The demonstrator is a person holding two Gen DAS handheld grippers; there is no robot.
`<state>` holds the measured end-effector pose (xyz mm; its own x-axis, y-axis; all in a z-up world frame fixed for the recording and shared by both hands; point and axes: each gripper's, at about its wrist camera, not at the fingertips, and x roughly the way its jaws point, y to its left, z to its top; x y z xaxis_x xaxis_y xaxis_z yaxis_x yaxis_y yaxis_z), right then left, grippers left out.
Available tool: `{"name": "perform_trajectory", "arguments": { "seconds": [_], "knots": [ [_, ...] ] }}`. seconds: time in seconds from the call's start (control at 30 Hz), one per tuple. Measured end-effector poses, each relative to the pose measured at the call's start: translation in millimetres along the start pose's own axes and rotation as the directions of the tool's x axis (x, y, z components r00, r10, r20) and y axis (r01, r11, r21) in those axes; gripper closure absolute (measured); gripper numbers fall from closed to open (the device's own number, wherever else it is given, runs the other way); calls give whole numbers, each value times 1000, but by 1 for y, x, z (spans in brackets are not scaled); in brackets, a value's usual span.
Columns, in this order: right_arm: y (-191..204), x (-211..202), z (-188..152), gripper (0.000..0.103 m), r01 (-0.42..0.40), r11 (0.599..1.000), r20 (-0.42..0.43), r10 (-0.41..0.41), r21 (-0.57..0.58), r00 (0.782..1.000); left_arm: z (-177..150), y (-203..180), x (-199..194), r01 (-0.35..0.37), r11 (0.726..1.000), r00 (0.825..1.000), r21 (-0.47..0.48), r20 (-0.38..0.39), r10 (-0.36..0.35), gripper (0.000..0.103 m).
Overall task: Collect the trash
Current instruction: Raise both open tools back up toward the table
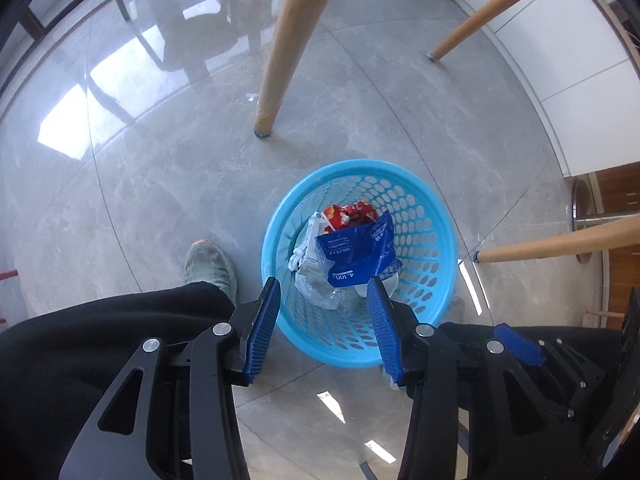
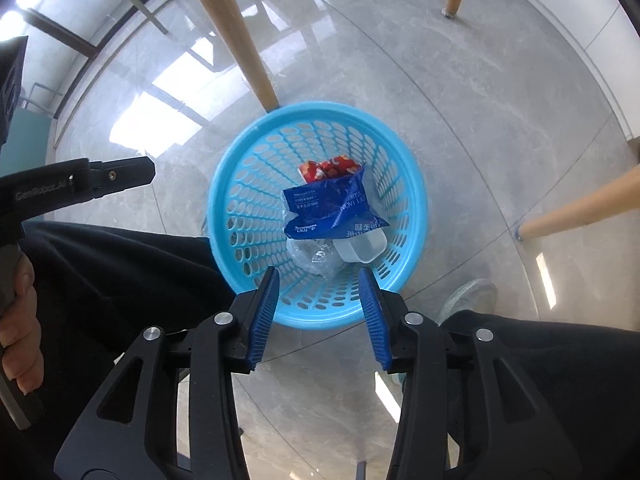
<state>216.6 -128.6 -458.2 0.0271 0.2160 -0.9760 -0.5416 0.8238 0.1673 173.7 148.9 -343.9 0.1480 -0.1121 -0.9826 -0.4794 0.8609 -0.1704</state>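
Left wrist view: glossy grey tile floor (image 1: 160, 200), wooden table legs (image 1: 280, 60); left claw (image 1: 324, 292), right claw (image 2: 318, 282) wide, empty.

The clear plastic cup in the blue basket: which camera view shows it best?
The right wrist view: the clear plastic cup lies exposed beneath the blue wrapper. In the left wrist view only a sliver shows beside a claw finger.

wooden table legs (image 1: 280, 52), grey shoe (image 1: 210, 266), tiled floor (image 1: 160, 184)

The black arm of the left gripper (image 2: 116, 178) reads "GenRoboLAI", though the last letters blur. The blue wrapper (image 2: 330, 208) in the basket (image 2: 224, 184) shows "100"; its other print is unreadable.
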Motion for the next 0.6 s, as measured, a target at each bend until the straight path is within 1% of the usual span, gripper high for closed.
{"name": "perform_trajectory", "arguments": {
  "seconds": [0.1,0.3,0.37,0.43,0.53,0.6],
  "knots": [
    [1,-8,-4,60,8,1000,15,-8,-9,1000,-10,-4,-12,-15,1000,999,25,32,14,57],
    [3,-22,-12,59,26,999,30,-25,-23,999,-25,-10,-27,-2,999,999,47,46,0,57],
    [6,-33,-19,54,25,999,45,-23,-38,999,-33,-12,-42,8,998,997,62,76,-12,54],
    [11,-48,-29,51,34,998,70,-30,-61,997,-44,-13,-57,-7,996,993,86,118,-4,49],
    [15,-71,-44,49,27,997,106,-19,-74,994,-63,-15,-75,-40,991,987,126,162,19,48],
    [18,-89,-54,47,42,995,147,-29,-88,989,-76,-15,-90,-35,989,982,141,188,8,47]
  ]
}}
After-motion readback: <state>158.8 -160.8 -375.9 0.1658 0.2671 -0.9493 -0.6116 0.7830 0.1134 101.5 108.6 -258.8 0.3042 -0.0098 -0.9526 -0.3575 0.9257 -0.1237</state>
